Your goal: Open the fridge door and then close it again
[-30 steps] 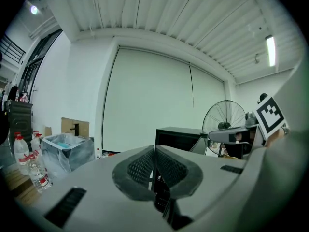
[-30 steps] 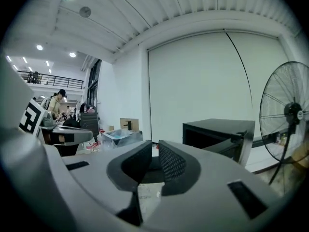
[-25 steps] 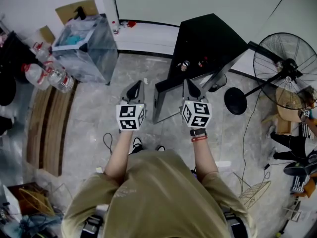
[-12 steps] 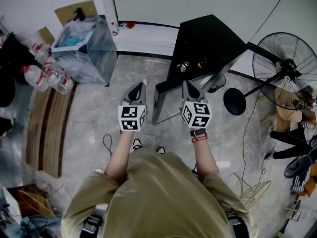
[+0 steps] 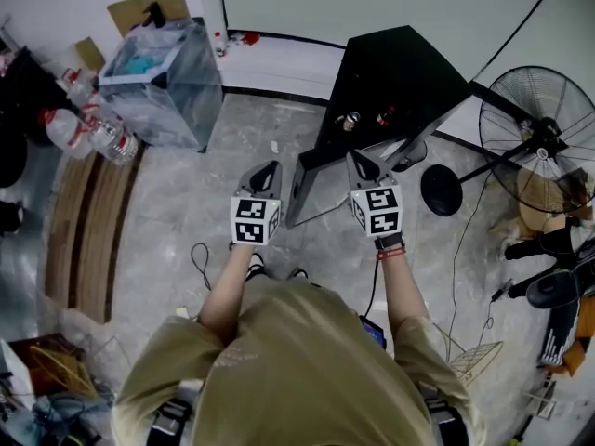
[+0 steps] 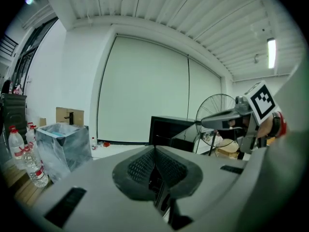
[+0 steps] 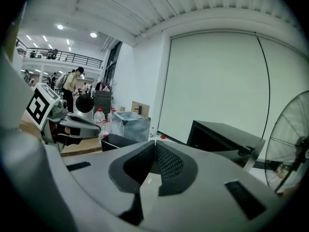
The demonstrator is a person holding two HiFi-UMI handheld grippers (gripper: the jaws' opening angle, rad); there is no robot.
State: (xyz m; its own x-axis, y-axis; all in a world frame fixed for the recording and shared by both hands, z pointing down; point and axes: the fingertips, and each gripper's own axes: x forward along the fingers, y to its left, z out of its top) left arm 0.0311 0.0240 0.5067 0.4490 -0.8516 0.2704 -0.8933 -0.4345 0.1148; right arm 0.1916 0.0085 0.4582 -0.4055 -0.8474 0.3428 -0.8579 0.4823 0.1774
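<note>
The black fridge [image 5: 404, 72] stands on the floor ahead of me, with its door [image 5: 302, 189] swung open toward me. In the head view my left gripper [image 5: 270, 168] is just left of the door's edge, jaws shut and empty. Just right of the door, in front of the fridge's open front, my right gripper [image 5: 358, 161] is also shut and empty. The left gripper view shows its shut jaws [image 6: 154, 149], the fridge [image 6: 171, 129] behind them and the right gripper [image 6: 207, 123] at the right. From the right gripper view I see its closed jaws [image 7: 154, 144] and the fridge [image 7: 222, 134].
A bin lined with a plastic bag [image 5: 163, 82] and several water bottles [image 5: 93, 133] stand at the left, beside wooden planks [image 5: 88, 230]. A standing fan [image 5: 539, 142] is at the right. A cable [image 5: 200, 258] lies on the marble floor near my feet.
The left gripper has sunk a little beside the door. The right gripper has rolled slightly at the wrist and stayed in place. Both stay shut.
</note>
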